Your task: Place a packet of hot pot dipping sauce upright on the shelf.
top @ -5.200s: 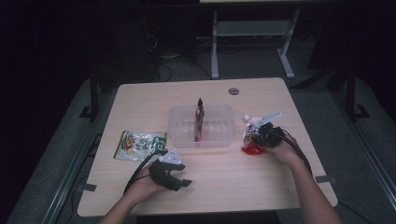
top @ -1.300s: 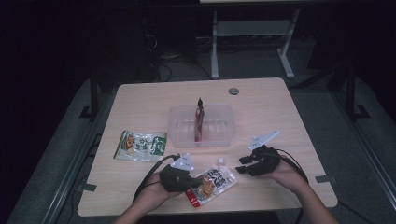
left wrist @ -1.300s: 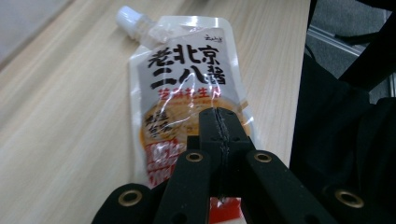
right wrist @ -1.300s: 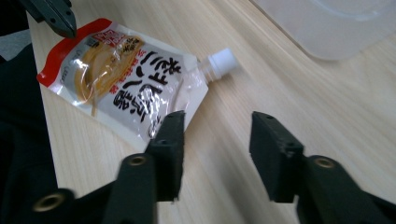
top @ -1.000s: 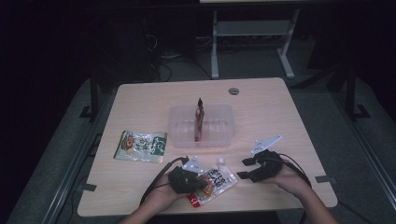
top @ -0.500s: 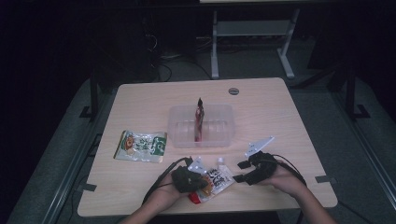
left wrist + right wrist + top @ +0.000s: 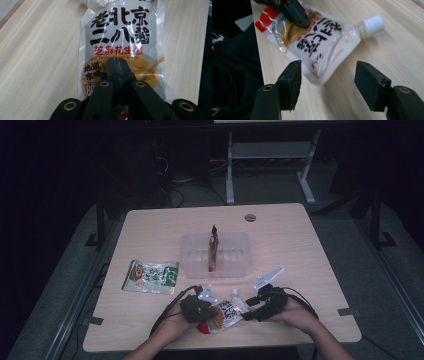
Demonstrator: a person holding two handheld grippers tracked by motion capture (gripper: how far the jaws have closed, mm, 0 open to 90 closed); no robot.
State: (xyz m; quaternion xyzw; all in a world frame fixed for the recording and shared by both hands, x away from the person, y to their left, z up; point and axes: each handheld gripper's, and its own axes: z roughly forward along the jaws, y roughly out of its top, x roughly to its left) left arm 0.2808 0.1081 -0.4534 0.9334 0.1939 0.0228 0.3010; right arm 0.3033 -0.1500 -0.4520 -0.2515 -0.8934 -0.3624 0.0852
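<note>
We see left gripper (image 7: 117, 75) jaws clamped on sauce pouch (image 7: 122, 47), pouch flat on counter (image 7: 37, 62) ahead of them. Right gripper (image 7: 328, 82) jaws open, pouch corner between them, white cap (image 7: 374, 22) beyond. We judge risks: thin film slipping, pouch squeezed, cap missed.

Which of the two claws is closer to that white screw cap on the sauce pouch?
The right claw. It stands open just beside the white cap, not touching it. The left claw is shut on the sauce pouch at the far end from the cap.
</note>
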